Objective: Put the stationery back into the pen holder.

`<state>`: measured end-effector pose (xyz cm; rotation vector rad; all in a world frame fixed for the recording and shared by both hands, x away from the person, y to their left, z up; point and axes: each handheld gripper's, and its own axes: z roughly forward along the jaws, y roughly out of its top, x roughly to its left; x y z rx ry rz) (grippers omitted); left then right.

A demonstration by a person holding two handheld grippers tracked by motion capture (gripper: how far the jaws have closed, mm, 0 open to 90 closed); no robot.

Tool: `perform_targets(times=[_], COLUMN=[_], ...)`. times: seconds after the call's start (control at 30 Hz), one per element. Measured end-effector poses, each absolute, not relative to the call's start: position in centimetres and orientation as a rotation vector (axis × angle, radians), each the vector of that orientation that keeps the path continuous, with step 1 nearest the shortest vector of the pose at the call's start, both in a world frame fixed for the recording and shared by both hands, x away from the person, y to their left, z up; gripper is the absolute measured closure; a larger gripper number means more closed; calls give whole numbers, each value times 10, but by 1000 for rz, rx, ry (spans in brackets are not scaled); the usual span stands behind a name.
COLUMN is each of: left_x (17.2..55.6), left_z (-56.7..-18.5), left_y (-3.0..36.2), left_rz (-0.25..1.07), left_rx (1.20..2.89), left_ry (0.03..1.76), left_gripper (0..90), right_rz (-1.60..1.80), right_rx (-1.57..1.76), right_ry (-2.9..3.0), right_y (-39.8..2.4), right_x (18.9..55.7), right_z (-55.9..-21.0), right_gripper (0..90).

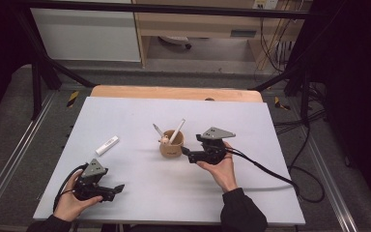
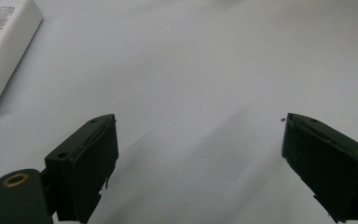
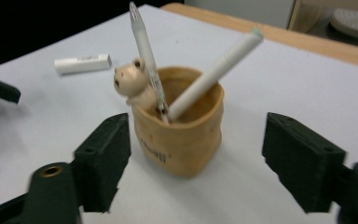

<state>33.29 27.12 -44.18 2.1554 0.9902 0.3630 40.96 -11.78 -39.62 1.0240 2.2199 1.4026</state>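
From the high view, a pale grey desk [image 1: 140, 183] lies below the camera, and two sleeved forearms come in from its near edge. Near the middle of the desk stands a small tan pen cup [image 1: 171, 145] with two white pens [image 1: 176, 130] leaning out of it in a V. The right tool [image 1: 188, 155] is held level just to the right of the cup, its tips pointing left at the cup's lower right side and very close to it; whether they touch cannot be told from here. The left tool [image 1: 118, 189] rests at the near left of the desk, well apart from the cup, pointing right. A white eraser-like block [image 1: 107, 145] lies flat to the left of the cup, between it and the left tool but farther back.

From the left gripper view, the left tool [image 2: 200, 154] has its two black jaws spread wide with bare grey desk between them. The white block [image 2: 2, 51] lies at the far left, apart from the jaws.

From the right gripper view, the right tool [image 3: 196, 158] has its jaws standing wide on either side of the pen cup [image 3: 182, 135], with clear gaps, so nothing is gripped. The cup stands upright, with a small animal figure [image 3: 131, 81] on its rim. A clear pen [image 3: 144, 51] and a white pen [image 3: 216, 70] lean out of it. The white block [image 3: 82, 63] lies far behind on the left.
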Motion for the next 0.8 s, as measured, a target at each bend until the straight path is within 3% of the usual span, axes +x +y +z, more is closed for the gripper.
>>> perform_targets(times=[0.43,0.8], left_x=[337,350], left_z=[-434,-422], left_y=[279,290], left_rz=[354,367], left_rx=[2146,2140], left_ry=[1003,1010], left_gripper=[76,78], right_rz=[1222,1209], right_rx=[1116,1126], right_ry=[2397,2398], right_y=[-159,-192], right_x=[394,375], right_z=[-423,-434], right_gripper=[9,6])
